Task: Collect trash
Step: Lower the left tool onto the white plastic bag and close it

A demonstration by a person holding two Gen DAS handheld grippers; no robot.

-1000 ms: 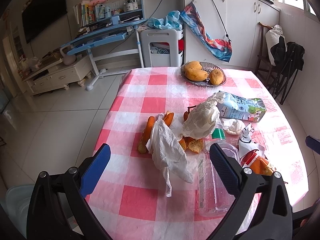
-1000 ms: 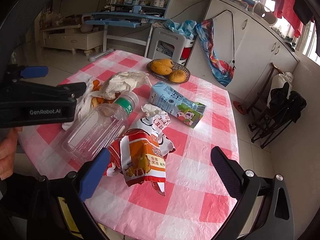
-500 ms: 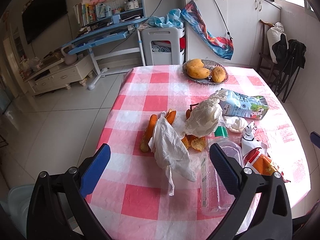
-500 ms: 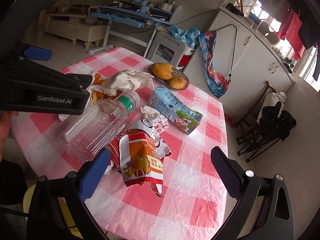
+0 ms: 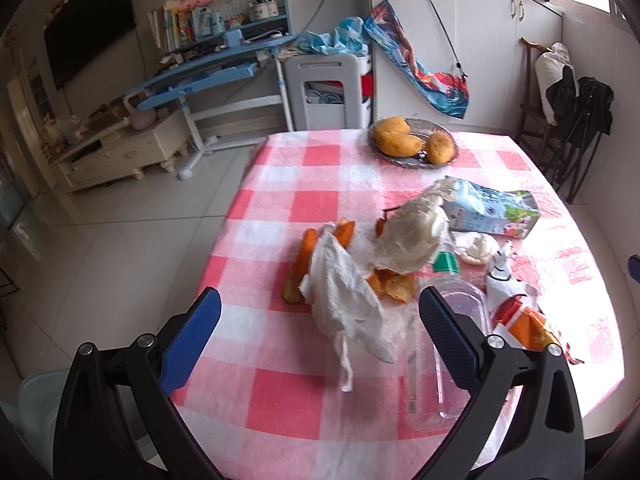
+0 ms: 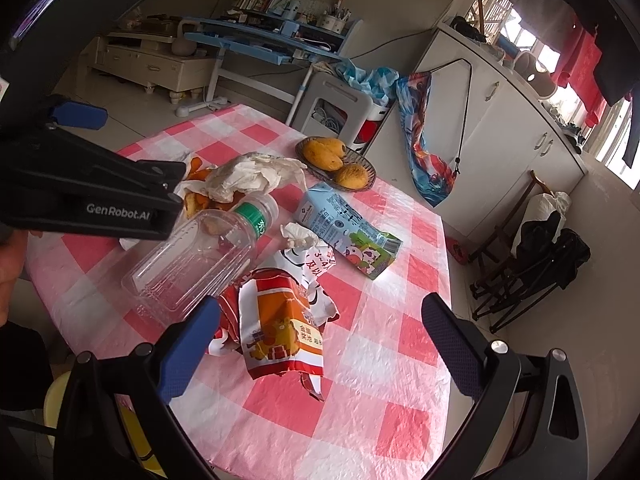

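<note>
1. Jaws of the left gripper (image 5: 320, 320) stand wide apart and grasp nothing; they hang above the near edge of the pink-and-white checked tabletop (image 5: 320, 168).
2. Jaws of the right gripper (image 6: 320, 324) are likewise spread and empty, held over the right side of the same tabletop (image 6: 400, 392).
3. Between the left jaws lies a crumpled white paper napkin (image 5: 344, 304), resting partly on orange fruit peel strips (image 5: 306, 256).
4. Beside the napkin, a clear plastic bottle with a green label (image 5: 444, 376) lies on its side, partly behind the left gripper's right finger; in the right wrist view the same bottle (image 6: 200, 256) lies just ahead of the right gripper's left finger.
5. A torn orange-and-white snack wrapper (image 6: 280, 328) lies flat between the right jaws, touching the bottle.
6. Farther out sit a second crumpled whitish paper wad (image 5: 412, 232), a small white tissue ball (image 5: 476, 248) and a pale blue milk carton on its side (image 5: 492, 212).
7. At the far end of the tabletop stands a shallow metal dish (image 5: 412, 160) holding three yellow mangoes (image 5: 396, 142).
8. A person's hand (image 6: 12, 256) shows at the left edge of the right wrist view.
</note>
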